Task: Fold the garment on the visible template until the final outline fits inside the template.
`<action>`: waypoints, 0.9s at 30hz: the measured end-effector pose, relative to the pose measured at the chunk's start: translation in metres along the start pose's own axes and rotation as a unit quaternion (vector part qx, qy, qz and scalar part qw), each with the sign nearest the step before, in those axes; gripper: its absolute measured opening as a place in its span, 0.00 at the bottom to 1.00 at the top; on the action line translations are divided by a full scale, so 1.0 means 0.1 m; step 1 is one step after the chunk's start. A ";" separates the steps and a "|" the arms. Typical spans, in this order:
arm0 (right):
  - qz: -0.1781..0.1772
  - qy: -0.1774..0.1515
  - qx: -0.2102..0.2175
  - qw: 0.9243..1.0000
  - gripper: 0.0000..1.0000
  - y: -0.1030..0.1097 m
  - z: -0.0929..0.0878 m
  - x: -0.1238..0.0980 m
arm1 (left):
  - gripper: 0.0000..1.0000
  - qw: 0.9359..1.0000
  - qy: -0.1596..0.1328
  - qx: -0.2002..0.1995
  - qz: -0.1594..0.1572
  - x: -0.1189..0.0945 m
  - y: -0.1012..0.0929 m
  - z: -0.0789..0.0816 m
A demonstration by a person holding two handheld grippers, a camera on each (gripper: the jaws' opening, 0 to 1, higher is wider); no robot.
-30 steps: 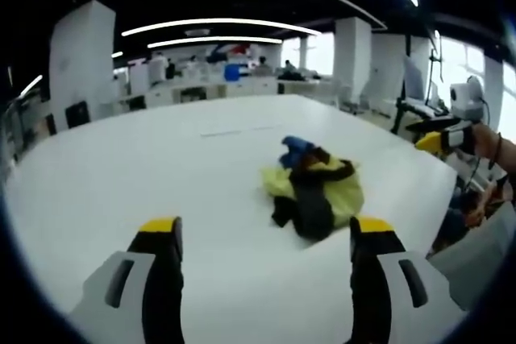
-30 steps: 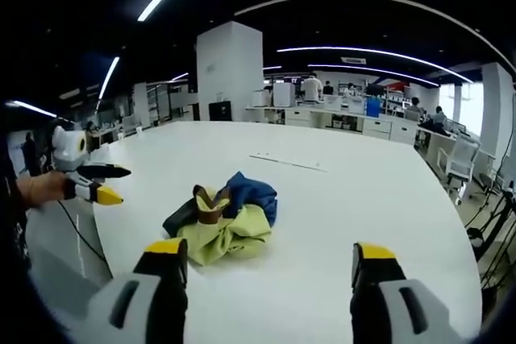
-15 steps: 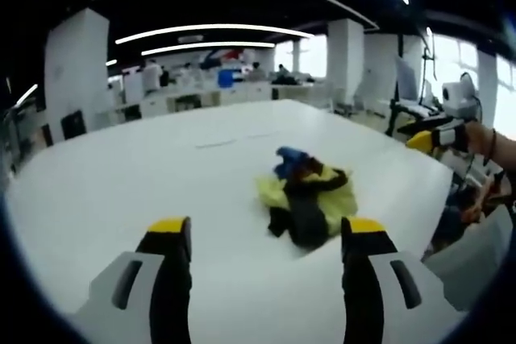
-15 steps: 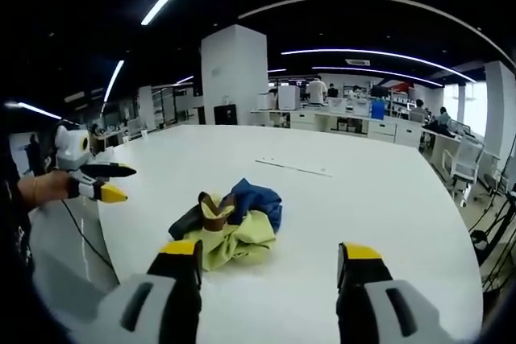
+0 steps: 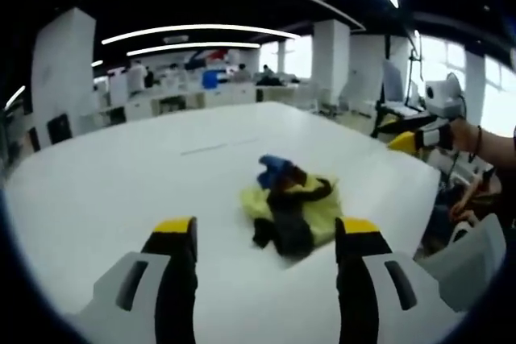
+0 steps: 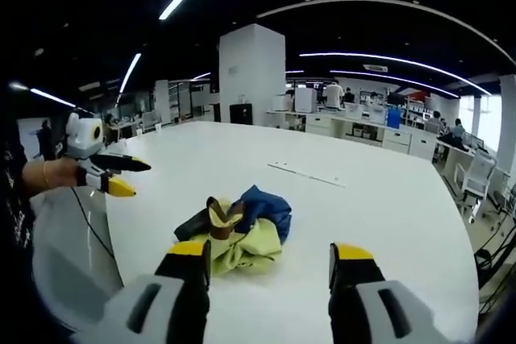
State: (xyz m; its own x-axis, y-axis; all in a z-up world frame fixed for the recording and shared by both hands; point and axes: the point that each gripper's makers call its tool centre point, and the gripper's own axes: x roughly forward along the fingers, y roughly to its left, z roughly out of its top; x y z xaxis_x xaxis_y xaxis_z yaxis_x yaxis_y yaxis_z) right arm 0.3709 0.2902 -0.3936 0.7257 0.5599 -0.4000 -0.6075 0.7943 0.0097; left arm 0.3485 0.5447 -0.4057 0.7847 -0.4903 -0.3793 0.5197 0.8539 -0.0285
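While the garment (image 5: 289, 211) lies crumpled at twelve o'clock of both grippers, folding is unstarted; left gripper (image 5: 262, 235) and right gripper (image 6: 267, 258) gape empty.

The garment (image 5: 290, 207) lies crumpled on the table (image 5: 121, 175), ahead of both tongs.

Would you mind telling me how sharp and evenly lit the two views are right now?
Left gripper view: soft with motion blur, the garment smeared, windows at right blown out. Right gripper view: sharper, garment folds crisp, ceiling strip lights bright against a dark ceiling; both bend straight lines.
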 end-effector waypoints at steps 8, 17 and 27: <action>0.011 0.031 -0.044 0.998 0.53 0.04 -0.06 0.19 | 0.61 1.000 0.013 -0.007 -0.016 0.10 0.01 -0.06; 0.027 0.043 -0.049 0.998 0.47 0.03 -0.08 0.41 | 0.59 0.999 0.016 0.001 -0.032 0.23 0.01 -0.09; 0.041 0.037 -0.036 0.998 0.41 -0.02 -0.03 0.68 | 0.53 0.999 0.011 -0.004 -0.050 0.40 0.00 -0.13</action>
State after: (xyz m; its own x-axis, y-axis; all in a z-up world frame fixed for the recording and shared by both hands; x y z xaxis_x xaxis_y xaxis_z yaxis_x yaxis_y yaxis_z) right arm 0.4197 0.3260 -0.4237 0.6489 0.6008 -0.4669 -0.6871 0.7263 -0.0205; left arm 0.3757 0.5275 -0.4334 0.7216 -0.5686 -0.3950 0.5918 0.8026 -0.0742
